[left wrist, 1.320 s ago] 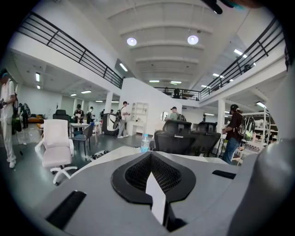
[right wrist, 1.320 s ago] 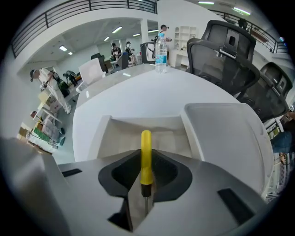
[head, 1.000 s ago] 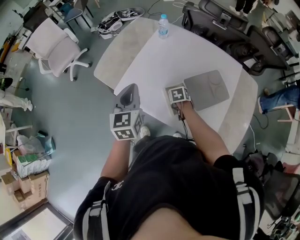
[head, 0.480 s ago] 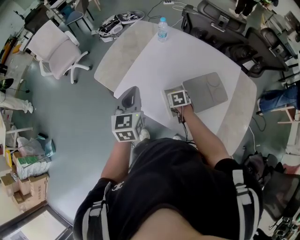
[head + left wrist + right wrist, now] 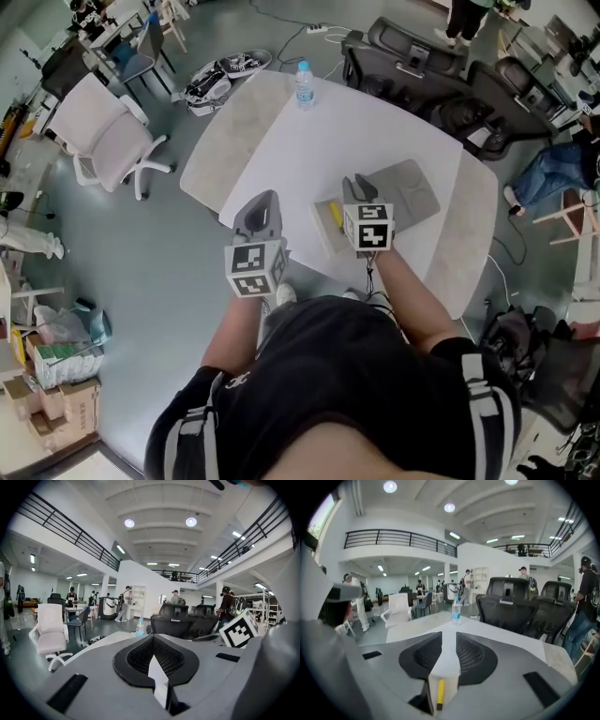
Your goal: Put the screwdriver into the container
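Shows the right gripper (image 5: 354, 184) held over the white table (image 5: 309, 141), jaws apart and closing, with nothing pressed between the pads. Places the yellow-handled screwdriver (image 5: 336, 216) just left of that gripper's body in the head view, lying flat inside the pale open container (image 5: 323, 242) and clear of both pads. Gives the same along the right gripper's (image 5: 449, 637) own line of sight: screwdriver (image 5: 439, 694) seen through the gap, resting lengthwise on the floor of the container (image 5: 450, 686), directly beneath the jaws and behind their tips. Sets a grey flat slab (image 5: 410, 192) just right of the right gripper, beside the container; cannot tell whether touching. Shows the left gripper (image 5: 266, 195) well to the left of the right one, near the table's near edge, jaws together at the tips and holding nothing, as seen in the left gripper view (image 5: 153, 641). Puts an upright water bottle (image 5: 302, 84) far ahead of both grippers, near the far table edge. Locates a white office chair (image 5: 103, 141) on the floor, well off to the left of the left gripper.
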Motion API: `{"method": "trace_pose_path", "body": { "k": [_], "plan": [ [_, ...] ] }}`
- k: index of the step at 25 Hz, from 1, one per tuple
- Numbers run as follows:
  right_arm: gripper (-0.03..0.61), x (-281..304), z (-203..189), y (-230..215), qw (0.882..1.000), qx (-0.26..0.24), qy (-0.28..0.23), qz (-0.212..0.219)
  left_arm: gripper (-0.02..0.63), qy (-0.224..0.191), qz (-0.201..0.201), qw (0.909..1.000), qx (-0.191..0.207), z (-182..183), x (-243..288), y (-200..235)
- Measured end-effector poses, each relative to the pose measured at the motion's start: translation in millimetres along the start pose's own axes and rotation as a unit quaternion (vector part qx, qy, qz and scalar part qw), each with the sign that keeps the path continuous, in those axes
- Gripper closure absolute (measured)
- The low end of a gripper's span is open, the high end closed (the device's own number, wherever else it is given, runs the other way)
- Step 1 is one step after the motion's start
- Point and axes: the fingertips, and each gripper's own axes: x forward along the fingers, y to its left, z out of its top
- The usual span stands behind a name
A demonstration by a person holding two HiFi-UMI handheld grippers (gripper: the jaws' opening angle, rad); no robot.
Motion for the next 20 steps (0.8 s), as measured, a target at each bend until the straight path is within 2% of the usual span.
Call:
{"method": "trace_pose_path", "body": {
  "k": [2,5,8,13,20],
  "plan": [
    [0.504,-21.8,30.1,-7.4,0.998,0.016,-0.068,-0.004,0.611,-0.003,-0.004,1.0000,0.001,1.9,2.1,-3.4],
    [0.531,-59.2,71.5,-18.8,0.983,0.032,-0.179,-0.010,0.611,-0.012,-0.015,0.9998,-0.001,9.1,5.7,-10.4],
    [0.559,-91.5,93.6,-27.6,0.970,0.028,-0.239,-0.024,0.611,-0.022,-0.027,0.9994,0.000,18.3,8.0,-18.8],
    [0.567,-129.4,108.4,-23.2,0.959,0.017,-0.282,0.011,0.611,-0.037,-0.035,0.9987,0.005,30.3,11.4,-27.2],
    [0.568,-134.8,93.7,-32.3,0.964,0.046,-0.262,0.004,0.611,-0.032,-0.049,0.9982,0.013,27.7,18.5,-40.0]
  ]
}}
